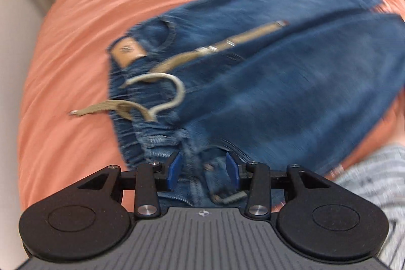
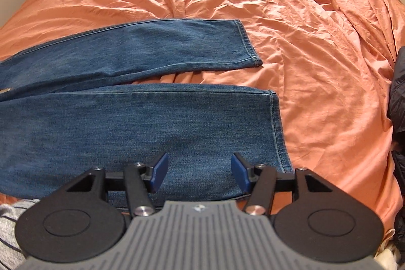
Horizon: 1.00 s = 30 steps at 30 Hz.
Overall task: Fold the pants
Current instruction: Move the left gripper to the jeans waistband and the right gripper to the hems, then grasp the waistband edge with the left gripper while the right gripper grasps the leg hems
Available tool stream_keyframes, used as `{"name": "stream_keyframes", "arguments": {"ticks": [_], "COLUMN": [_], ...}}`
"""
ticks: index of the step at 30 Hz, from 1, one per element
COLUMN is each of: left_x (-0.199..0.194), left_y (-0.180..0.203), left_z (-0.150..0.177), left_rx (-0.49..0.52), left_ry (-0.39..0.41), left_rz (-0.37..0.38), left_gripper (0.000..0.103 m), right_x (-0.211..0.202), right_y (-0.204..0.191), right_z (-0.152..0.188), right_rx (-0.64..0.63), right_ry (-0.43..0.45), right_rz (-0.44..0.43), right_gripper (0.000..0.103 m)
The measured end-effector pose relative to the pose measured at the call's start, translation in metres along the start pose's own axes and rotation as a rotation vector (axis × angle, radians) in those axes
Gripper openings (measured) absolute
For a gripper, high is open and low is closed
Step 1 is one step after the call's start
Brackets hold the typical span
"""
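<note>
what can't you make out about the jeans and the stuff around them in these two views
- Left wrist view: motion blur smears the leather patch, so its print is unreadable.
- Left wrist view: the left gripper body hides the waistband's near edge.
- Right wrist view: the frame's left edge cuts off the jeans above the legs.
- Right wrist view: the dark garment is cropped at right; unidentifiable.

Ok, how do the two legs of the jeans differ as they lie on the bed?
The near leg lies directly ahead of the right gripper; the far leg lies beyond it. The near leg's hem reaches further right than the far leg's. They touch at left and part toward the hems, baring orange sheet. Both lie flat.
</note>
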<state>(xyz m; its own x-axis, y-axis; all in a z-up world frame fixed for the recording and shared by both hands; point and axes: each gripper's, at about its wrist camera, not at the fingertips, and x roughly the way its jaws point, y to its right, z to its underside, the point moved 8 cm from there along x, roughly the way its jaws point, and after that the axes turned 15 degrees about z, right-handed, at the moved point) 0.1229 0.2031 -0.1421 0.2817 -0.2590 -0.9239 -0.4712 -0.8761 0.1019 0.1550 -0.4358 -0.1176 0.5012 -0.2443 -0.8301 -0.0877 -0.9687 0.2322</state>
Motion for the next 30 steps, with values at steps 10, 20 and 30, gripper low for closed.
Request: {"name": "stream_keyframes", "arguments": {"ticks": [10,20,30], "left_x": [0.038,0.083,0.040], "left_y": [0.039,0.054,0.061], "left_z": [0.035,0.057,0.052], "left_rx": [0.369,0.501,0.441], "left_ry": [-0.350,-0.507,-0.323], "left_rz": [0.008,0.008,-0.162], "left_gripper": [0.060,0.052,0.012], "right_x": [-0.022,-0.032,-0.034], "right_y": [0.011,0.039,0.018], "right_z": [0.027,0.039,0.042], "right_rx": [-0.142,-0.153,-0.366], "right_ry": [0.034,0.030,0.074], "right_rz": [0.103,0.186,0.141], "right_gripper": [0.054,0.059,0.056]}}
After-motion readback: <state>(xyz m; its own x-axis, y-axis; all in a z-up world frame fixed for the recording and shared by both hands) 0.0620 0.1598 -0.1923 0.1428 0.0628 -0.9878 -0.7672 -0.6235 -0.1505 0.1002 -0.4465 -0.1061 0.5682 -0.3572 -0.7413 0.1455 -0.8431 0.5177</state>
